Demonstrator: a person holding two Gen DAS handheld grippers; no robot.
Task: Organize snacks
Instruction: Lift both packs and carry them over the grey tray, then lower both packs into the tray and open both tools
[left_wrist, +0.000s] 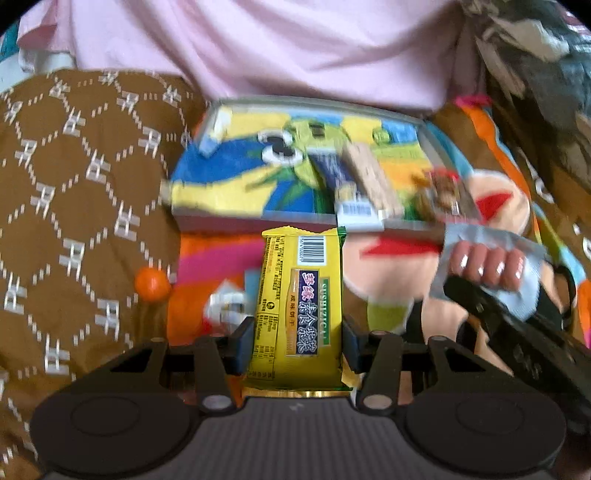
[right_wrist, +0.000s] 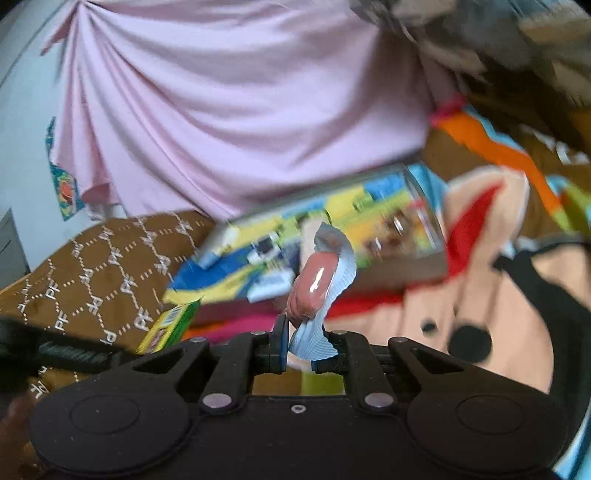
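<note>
The yellow biscuit packet (left_wrist: 299, 310) stands lengthwise between the fingers of the left gripper (left_wrist: 298, 345), its long axis running straight away from the camera, barcode end far; the fingers are clenched on its two long edges. Its near end is cut off behind the gripper body. The right gripper (right_wrist: 297, 349) has its fingers pinched on the lower edge of a pale blue sausage pack (right_wrist: 318, 284), which sticks up and away from it, the pink sausages showing side by side in the left view. Just beyond both lies a shallow tray (left_wrist: 258, 221) with a cartoon-printed bottom, holding what look like a few wrapped snacks, too blurred to name. Its left half looks bare. A brown patterned cloth (left_wrist: 74, 192) flanks it on the left, pink fabric (left_wrist: 277, 48) behind.
</note>
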